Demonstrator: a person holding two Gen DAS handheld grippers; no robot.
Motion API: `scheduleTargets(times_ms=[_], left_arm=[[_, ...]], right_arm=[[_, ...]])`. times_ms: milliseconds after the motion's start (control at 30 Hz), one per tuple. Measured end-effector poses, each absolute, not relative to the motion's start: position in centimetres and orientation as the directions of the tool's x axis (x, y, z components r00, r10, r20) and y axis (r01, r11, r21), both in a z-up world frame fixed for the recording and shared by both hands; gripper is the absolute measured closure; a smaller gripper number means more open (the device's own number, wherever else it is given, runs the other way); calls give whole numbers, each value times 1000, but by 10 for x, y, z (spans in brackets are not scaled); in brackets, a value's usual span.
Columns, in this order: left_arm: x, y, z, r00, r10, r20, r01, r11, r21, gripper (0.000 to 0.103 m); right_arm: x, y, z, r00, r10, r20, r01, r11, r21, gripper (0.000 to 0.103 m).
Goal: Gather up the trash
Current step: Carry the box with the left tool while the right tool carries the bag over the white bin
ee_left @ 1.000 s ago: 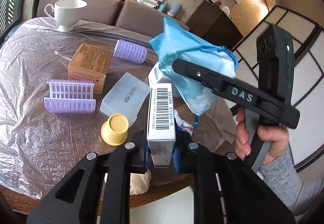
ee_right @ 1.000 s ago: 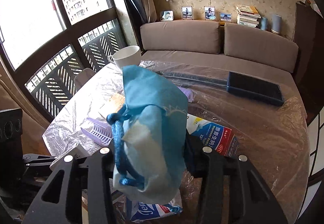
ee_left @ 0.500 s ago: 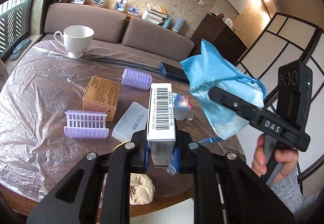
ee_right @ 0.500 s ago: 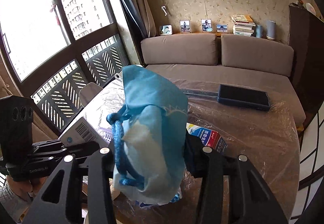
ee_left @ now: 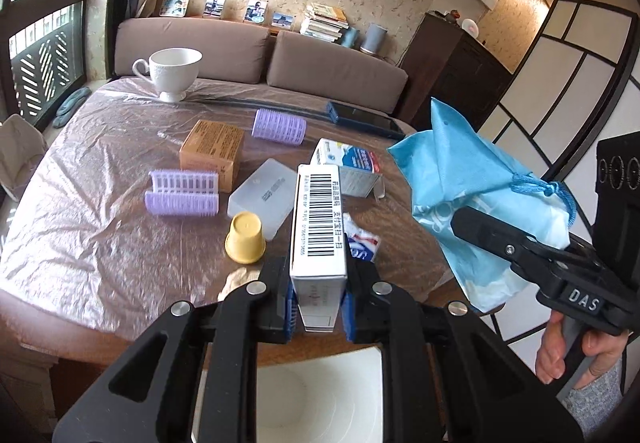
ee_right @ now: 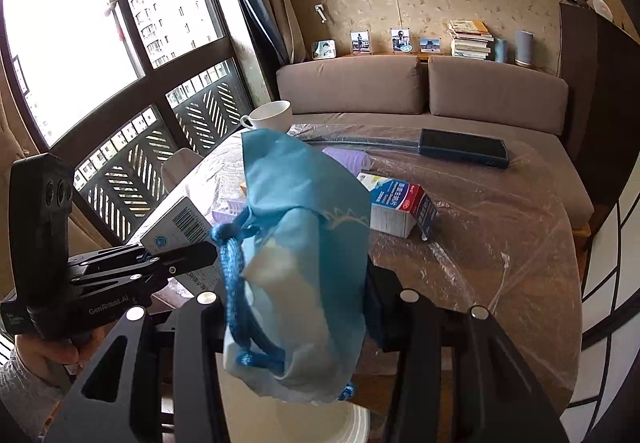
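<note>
My left gripper (ee_left: 318, 307) is shut on a white barcode box (ee_left: 319, 219) and holds it above the near table edge, over a white bin (ee_left: 324, 399) below. My right gripper (ee_right: 296, 307) is shut on a blue drawstring bag (ee_right: 304, 243), held off the table's right side; the bag also shows in the left wrist view (ee_left: 468, 187). The box shows in the right wrist view (ee_right: 180, 223) at the left. On the table lie a crumpled paper ball (ee_left: 236, 281), a blue-red-white carton (ee_left: 348, 167) and a small wrapper (ee_left: 362, 239).
The plastic-covered round table (ee_left: 80, 227) holds a white cup (ee_left: 174, 73), a brown box (ee_left: 212, 149), purple hair rollers (ee_left: 182, 193), a translucent case (ee_left: 262, 195), a yellow cap (ee_left: 245, 237) and a dark phone (ee_left: 364, 119). A sofa (ee_left: 240, 51) stands behind.
Both grippers pulled back toward the near table edge and rose. The box now hangs over the white bin. The bag moved right, off the table.
</note>
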State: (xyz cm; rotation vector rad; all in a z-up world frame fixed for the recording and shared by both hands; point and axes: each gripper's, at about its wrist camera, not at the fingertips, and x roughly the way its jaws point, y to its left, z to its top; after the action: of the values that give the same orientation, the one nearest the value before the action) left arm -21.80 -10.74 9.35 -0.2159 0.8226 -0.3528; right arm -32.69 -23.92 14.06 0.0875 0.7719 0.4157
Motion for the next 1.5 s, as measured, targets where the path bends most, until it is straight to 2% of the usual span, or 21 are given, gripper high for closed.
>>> scheduleTargets(times_ms=[267, 500, 900, 1500], left_arm=[[-257, -106, 90, 624, -346, -701, 201, 938, -283, 83], [-286, -99, 86, 587, -386, -712, 266, 922, -281, 83], [-327, -83, 40, 465, -440, -768, 369, 885, -284, 83], [-320, -101, -35, 370, -345, -862, 311, 921, -235, 83]], right_arm=[[-364, -232, 125, 613, 399, -682, -313, 915, 253, 58], [-404, -220, 116, 622, 330, -710, -246, 943, 223, 58], [-461, -191, 63, 534, 243, -810, -92, 969, 230, 58], [-441, -187, -15, 349, 247, -904, -97, 969, 228, 58]])
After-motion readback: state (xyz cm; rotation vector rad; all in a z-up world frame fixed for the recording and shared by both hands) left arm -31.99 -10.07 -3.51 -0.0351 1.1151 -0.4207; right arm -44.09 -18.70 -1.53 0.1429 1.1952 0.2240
